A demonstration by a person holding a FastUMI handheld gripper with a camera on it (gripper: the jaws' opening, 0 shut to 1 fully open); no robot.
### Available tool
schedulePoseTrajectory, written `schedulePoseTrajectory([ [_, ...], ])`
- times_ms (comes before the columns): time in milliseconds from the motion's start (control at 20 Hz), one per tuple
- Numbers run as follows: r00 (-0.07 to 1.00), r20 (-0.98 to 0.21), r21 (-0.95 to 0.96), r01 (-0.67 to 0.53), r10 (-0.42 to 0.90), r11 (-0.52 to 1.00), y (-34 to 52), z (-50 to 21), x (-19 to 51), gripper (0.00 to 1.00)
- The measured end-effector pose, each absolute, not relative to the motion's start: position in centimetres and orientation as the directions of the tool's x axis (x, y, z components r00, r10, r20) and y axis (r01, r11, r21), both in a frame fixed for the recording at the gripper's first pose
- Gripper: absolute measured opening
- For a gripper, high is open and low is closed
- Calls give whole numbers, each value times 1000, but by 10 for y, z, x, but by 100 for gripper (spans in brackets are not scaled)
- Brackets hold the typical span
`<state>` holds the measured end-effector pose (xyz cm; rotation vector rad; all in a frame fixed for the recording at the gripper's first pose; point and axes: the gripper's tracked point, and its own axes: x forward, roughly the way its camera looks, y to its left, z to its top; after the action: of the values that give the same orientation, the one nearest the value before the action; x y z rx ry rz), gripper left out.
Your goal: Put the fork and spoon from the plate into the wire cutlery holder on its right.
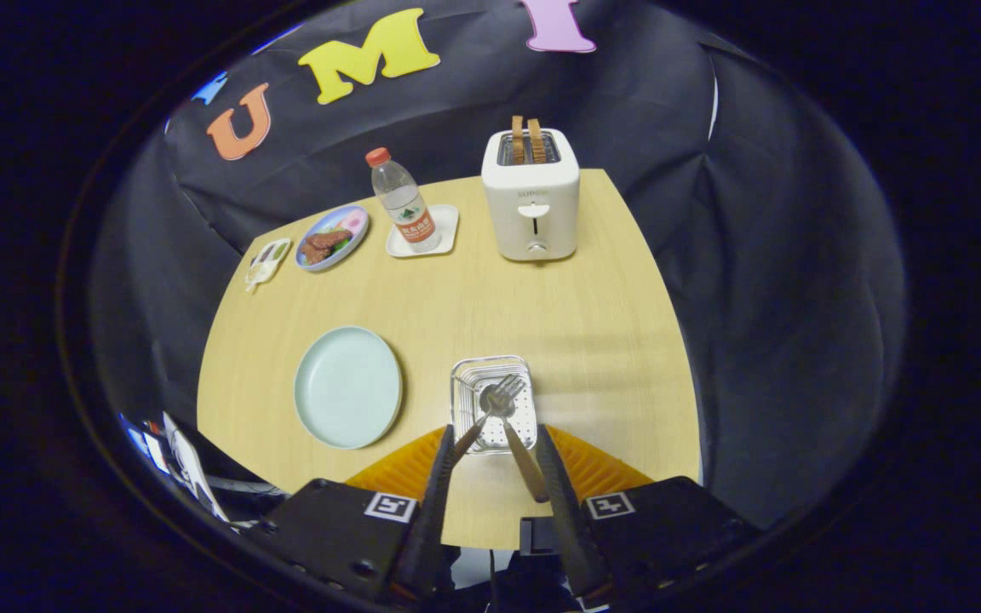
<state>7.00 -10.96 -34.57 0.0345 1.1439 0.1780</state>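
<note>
Plate: round pale-green plate (347,387) on the light wooden counter (542,306), bare on top, no cutlery left on it.
Holder: square silver wire cutlery holder (493,402) just to the plate's right, sitting just ahead of the fingertips.
Fork: metal fork with a brown handle (503,393) already inside the holder, tines up near the middle, handle slanting back toward the right finger.
Spoon: metal spoon with a brown handle (482,415) in the holder too, bowl crossing under the fork's head, handle leaning out toward the left finger.
Gripper (499,438): jaws spread apart, released, grasping nothing; both handle ends lying in the gap between the fingers, whether either one brushes a finger hard to tell.
Done so far: both pieces off the plate and into the holder, by the look of it.
Left to do: likely nothing but backing away without snagging the leaning handles; both slant rather than stand upright, so a careless exit could tip them out.
Background: white toaster (530,204) with two brown slices poking up, clear water bottle with a red cap (403,203) on a small white tray, and a colourful plate of food (332,237), all well beyond the holder.
</note>
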Motion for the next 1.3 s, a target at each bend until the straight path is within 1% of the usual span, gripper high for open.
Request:
schedulePoseTrajectory([
  [50,410,-895,136,-125,176,983,-103,-340,69,62],
  [150,420,-886,156,-128,196,979,-90,-337,63,66],
  [200,444,-874,152,-138,198,979,-83,-333,65,70],
  [250,465,-863,146,-147,199,978,-76,-330,64,70],
  [400,542,-817,117,-180,198,977,-52,-308,59,82],
  [500,615,-767,78,-191,182,978,-35,-287,63,87],
  [650,742,-648,24,-208,174,978,-11,-244,68,88],
  [700,780,-602,7,-209,171,978,-4,-227,69,91],
  [800,843,-511,-19,-208,170,978,7,-193,66,95],
  [850,866,-469,-19,-206,174,978,13,-178,64,95],
  [1100,955,-265,-41,-149,133,988,18,-112,53,95],
  [1200,975,-177,-36,-143,134,989,20,-89,41,95],
  [1300,984,-126,-42,-132,125,990,18,-77,29,95],
])
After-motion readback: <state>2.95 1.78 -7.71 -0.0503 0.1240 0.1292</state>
